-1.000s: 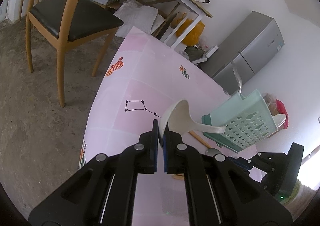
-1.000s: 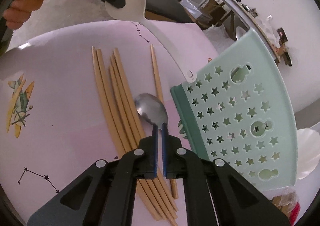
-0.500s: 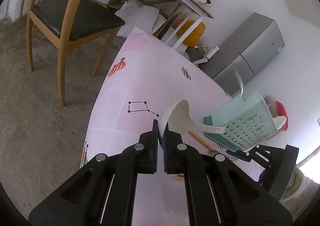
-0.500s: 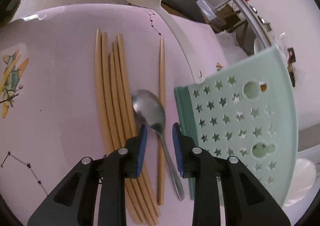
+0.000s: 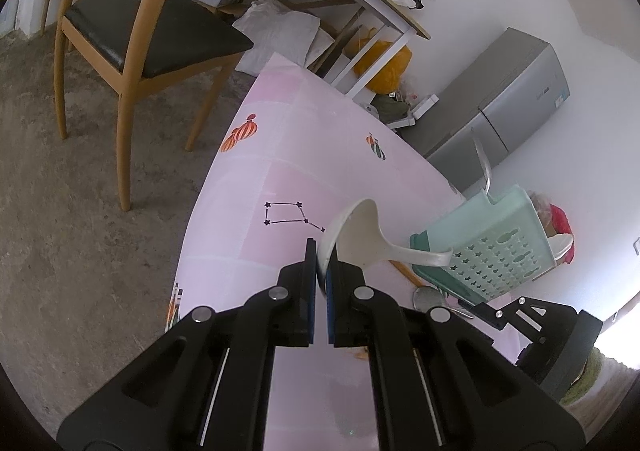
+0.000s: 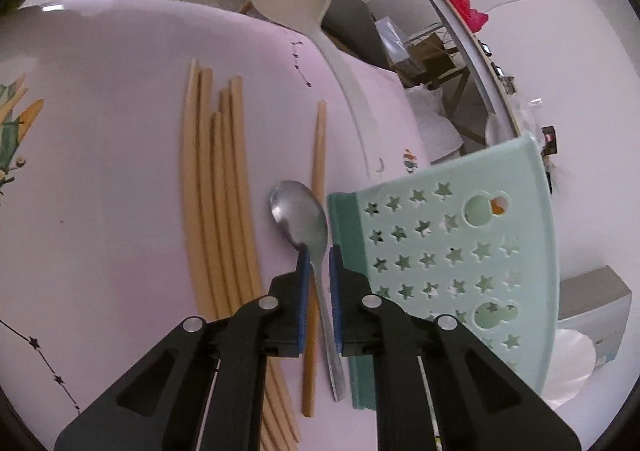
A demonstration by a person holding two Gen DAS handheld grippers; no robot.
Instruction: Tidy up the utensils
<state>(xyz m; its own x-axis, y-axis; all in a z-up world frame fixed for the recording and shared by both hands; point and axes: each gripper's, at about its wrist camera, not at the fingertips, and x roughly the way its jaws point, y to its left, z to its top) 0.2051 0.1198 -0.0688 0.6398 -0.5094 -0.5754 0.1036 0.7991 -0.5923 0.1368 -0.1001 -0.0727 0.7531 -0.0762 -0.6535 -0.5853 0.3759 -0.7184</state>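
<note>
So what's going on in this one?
A person is sorting utensils on a pink table with two handheld grippers. The left gripper is shut on the bowl of a white ladle, held up beside the mint basket. The right gripper has just been closing around the metal spoon lying beside the chopsticks; its fingers straddle the handle without clearly pressing on it.

The left gripper (image 5: pixel 321 265) pinched the bowl rim of a white ladle (image 5: pixel 362 237), whose handle reached the mint basket (image 5: pixel 486 247); below that basket, the right gripper (image 5: pixel 478 309) showed.
</note>
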